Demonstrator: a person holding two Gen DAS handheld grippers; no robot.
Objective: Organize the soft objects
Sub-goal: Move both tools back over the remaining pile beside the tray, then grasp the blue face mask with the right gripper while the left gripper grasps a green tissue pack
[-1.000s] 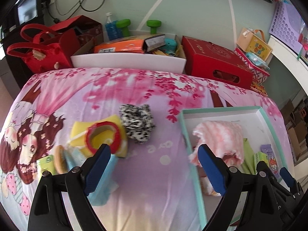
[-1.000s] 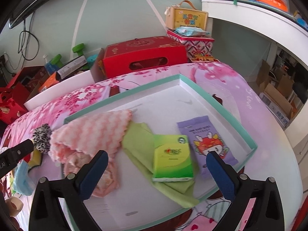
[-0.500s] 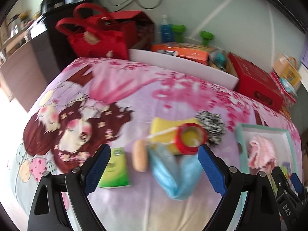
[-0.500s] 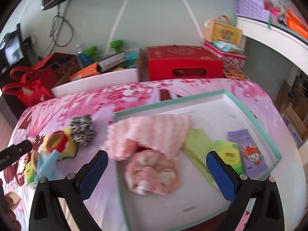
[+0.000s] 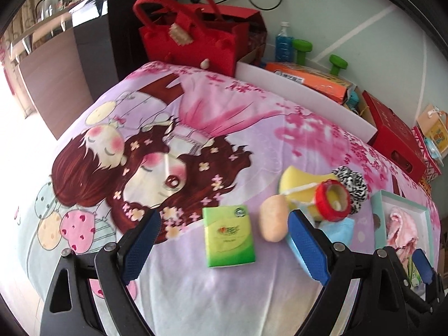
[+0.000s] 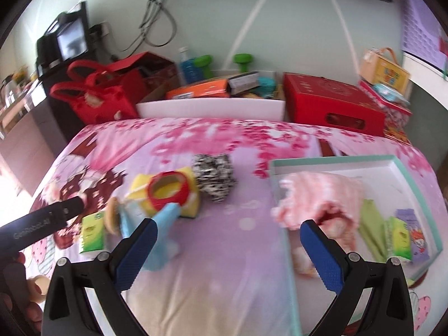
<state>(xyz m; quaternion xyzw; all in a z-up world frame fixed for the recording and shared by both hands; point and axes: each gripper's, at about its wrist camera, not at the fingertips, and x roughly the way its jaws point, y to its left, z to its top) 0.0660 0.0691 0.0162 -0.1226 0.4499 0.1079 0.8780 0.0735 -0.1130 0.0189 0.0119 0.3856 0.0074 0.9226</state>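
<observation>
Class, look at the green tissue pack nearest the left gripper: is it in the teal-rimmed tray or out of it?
Out. The green tissue pack lies flat on the bedspread, well left of the tray, between the open left gripper fingers.

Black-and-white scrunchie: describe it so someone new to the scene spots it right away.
Start at the teal-rimmed white tray on the pink cartoon bedsheet. On the sheet left of the tray is a cluster of loose items; the black-and-white scrunchie is the one nearest the tray, touching the yellow sponge under the red ring. It is the only speckled black-and-white, ruffled fabric piece there.
</observation>
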